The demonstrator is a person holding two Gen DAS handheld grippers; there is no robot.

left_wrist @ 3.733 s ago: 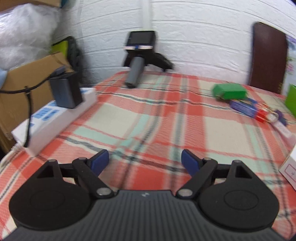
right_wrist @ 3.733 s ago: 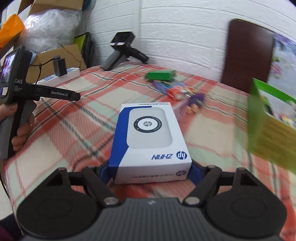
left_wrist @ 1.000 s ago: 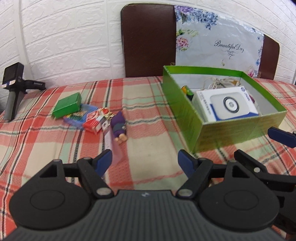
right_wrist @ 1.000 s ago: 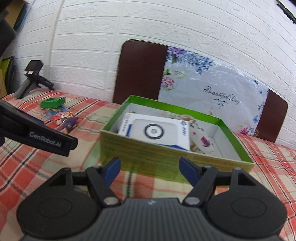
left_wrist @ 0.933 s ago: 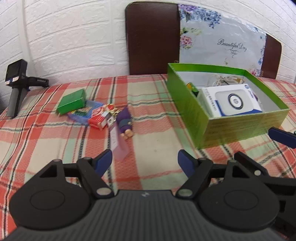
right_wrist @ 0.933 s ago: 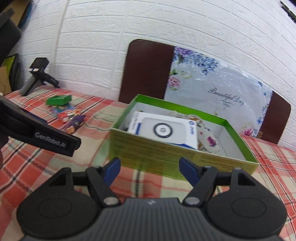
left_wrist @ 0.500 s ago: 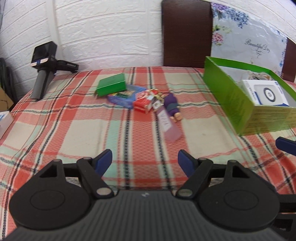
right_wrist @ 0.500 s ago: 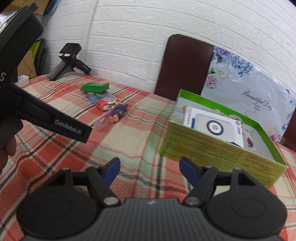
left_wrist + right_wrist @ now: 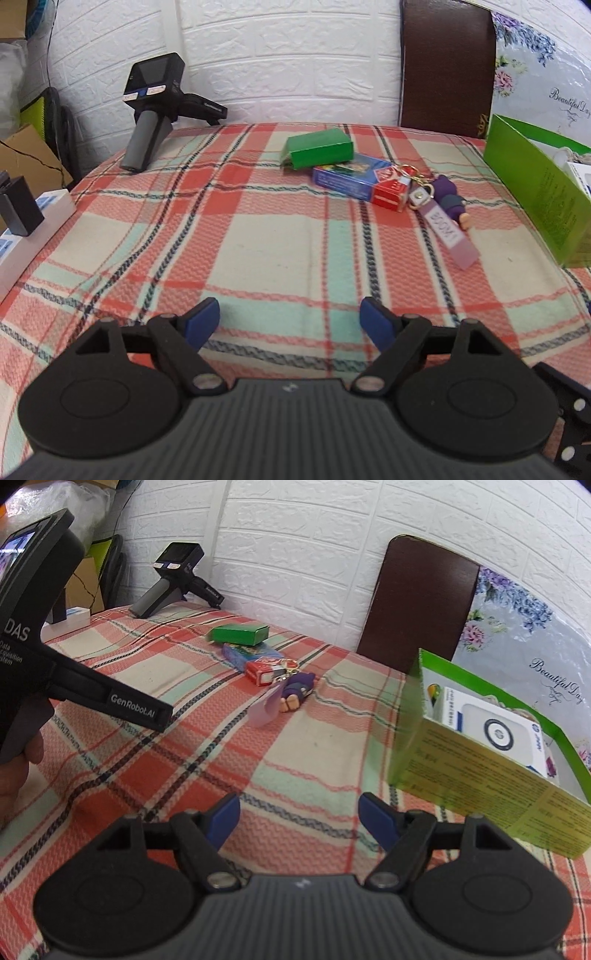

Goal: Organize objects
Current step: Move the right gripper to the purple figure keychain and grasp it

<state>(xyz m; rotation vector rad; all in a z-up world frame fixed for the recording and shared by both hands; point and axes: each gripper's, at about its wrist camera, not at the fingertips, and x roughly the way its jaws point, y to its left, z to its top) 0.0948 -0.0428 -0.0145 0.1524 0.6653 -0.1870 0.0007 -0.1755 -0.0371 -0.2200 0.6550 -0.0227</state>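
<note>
The left gripper hangs over the plaid-clothed table with its blue-padded jaws opening and nothing between them, and the right gripper stands released and empty nearby. Toward the table's far edge a small green cardboard box rests on a blue card pack, touching a red card pack and a purple figure keychain with lilac strap. At the right edge stands the open green cardboard box holding a white-and-blue device carton.
</note>
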